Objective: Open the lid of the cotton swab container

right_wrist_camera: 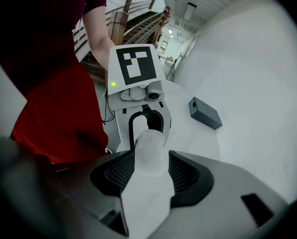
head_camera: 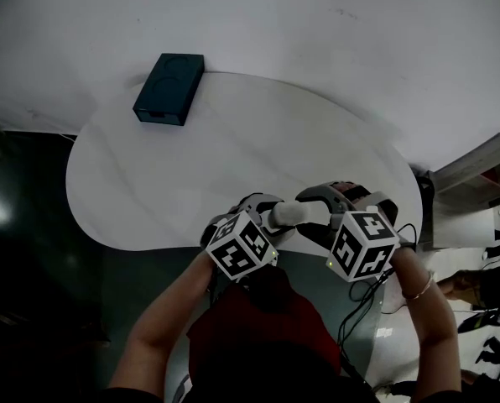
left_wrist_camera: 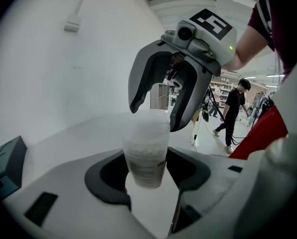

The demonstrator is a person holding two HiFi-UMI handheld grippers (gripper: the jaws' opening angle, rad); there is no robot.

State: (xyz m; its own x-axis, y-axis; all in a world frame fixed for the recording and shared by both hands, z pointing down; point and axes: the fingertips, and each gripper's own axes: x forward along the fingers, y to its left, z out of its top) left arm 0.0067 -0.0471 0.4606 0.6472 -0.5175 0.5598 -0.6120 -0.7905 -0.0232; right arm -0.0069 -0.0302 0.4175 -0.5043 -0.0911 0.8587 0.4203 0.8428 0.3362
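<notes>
A translucent white cotton swab container (head_camera: 290,214) hangs above the near edge of the white table (head_camera: 191,166), held between my two grippers. My left gripper (head_camera: 267,219) is shut on its labelled body (left_wrist_camera: 146,156), with dark pads on both sides. My right gripper (head_camera: 317,211) faces the left one and straddles the lid end (right_wrist_camera: 149,153). Its jaws stand wide beside the lid, and no firm pinch shows. In the left gripper view its fingers (left_wrist_camera: 138,83) curve over the lid from behind. The lid looks seated on the container.
A dark blue box (head_camera: 169,88) lies at the far left of the table. Dark floor borders the table's left and near edges. A person (left_wrist_camera: 233,113) walks in the background on the right, and cables hang by my right arm.
</notes>
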